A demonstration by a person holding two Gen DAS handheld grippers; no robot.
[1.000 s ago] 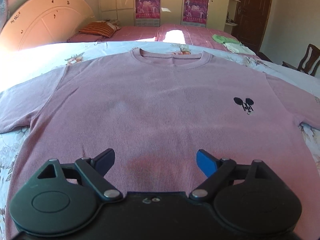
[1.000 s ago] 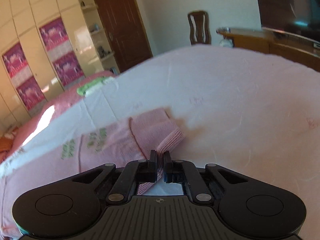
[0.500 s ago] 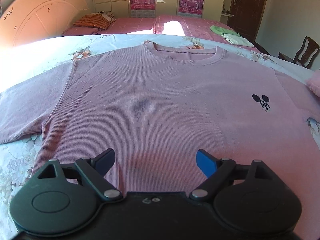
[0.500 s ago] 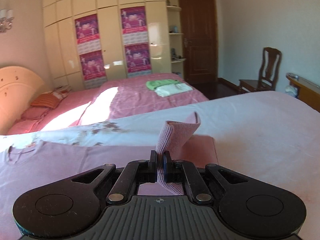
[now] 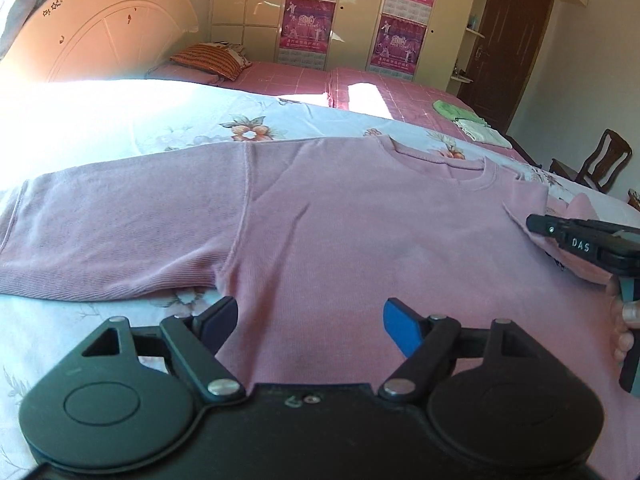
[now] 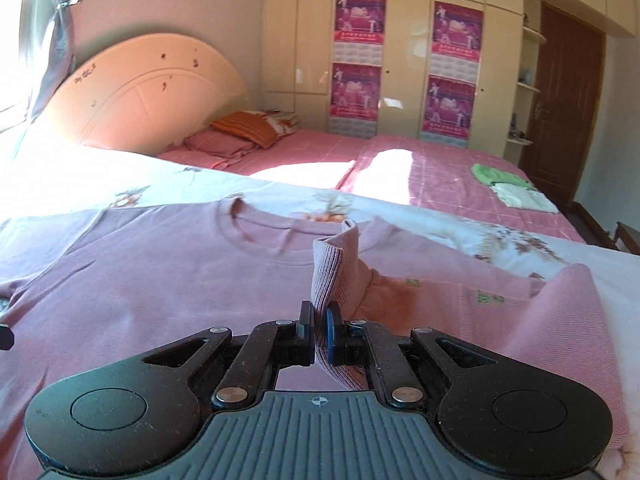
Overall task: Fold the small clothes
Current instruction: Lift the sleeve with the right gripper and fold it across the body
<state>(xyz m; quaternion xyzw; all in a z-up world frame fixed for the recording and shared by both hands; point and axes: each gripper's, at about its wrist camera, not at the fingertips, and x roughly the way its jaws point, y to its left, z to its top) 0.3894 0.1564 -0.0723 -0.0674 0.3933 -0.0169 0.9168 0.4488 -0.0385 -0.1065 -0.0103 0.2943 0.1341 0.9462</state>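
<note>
A pink short-sleeved T-shirt lies face up on a floral bedsheet, neck away from me. My left gripper is open and empty, low over the shirt's lower left side near the armpit. My right gripper is shut on the shirt's right sleeve cuff and holds it lifted and folded inward over the chest. The right gripper also shows at the right edge of the left wrist view. The left sleeve lies flat and spread out.
A second bed with a pink cover stands behind, with an orange pillow and folded green and white clothes. A wooden chair stands at the right, near a dark door.
My right gripper has carried the sleeve cuff further inward over the chest, hiding the black logo. My left gripper has shifted left, toward the left sleeve and armpit, still open.
</note>
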